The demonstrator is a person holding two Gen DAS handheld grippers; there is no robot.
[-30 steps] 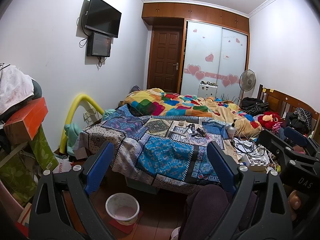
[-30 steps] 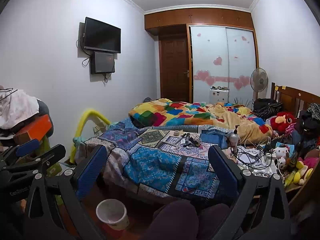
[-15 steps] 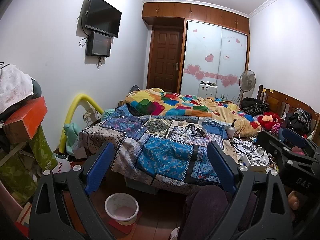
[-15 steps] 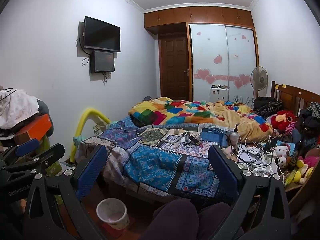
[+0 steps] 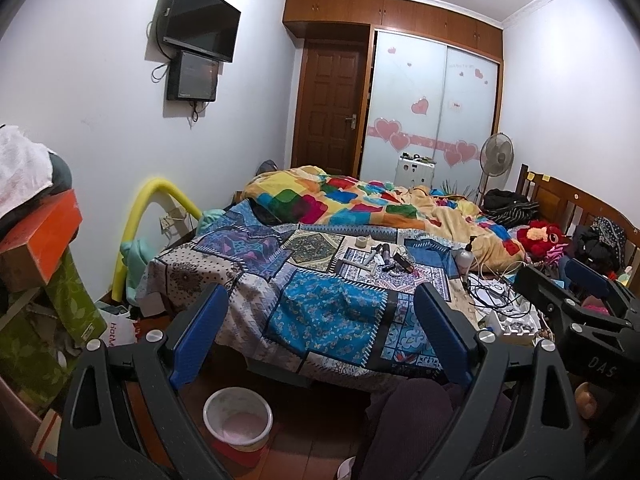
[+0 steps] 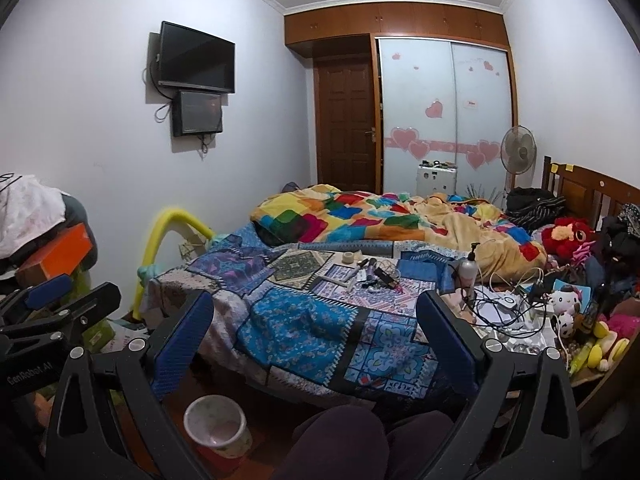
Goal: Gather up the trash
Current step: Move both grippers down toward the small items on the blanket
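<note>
"DAS" marks the right gripper [image 5: 576, 300], "GenRobot.AI" the left gripper [image 6: 60, 300]; both hang with fingers apart above the pale bin [image 5: 238, 414], whose contents I cannot tell.

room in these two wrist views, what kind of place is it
A lived-in, cluttered home bedroom. A bed with a blue patchwork quilt and wooden headboard fills it, a sliding wardrobe with pink heart stickers stands at the far end, and a black wall-mounted TV hangs opposite.
</note>
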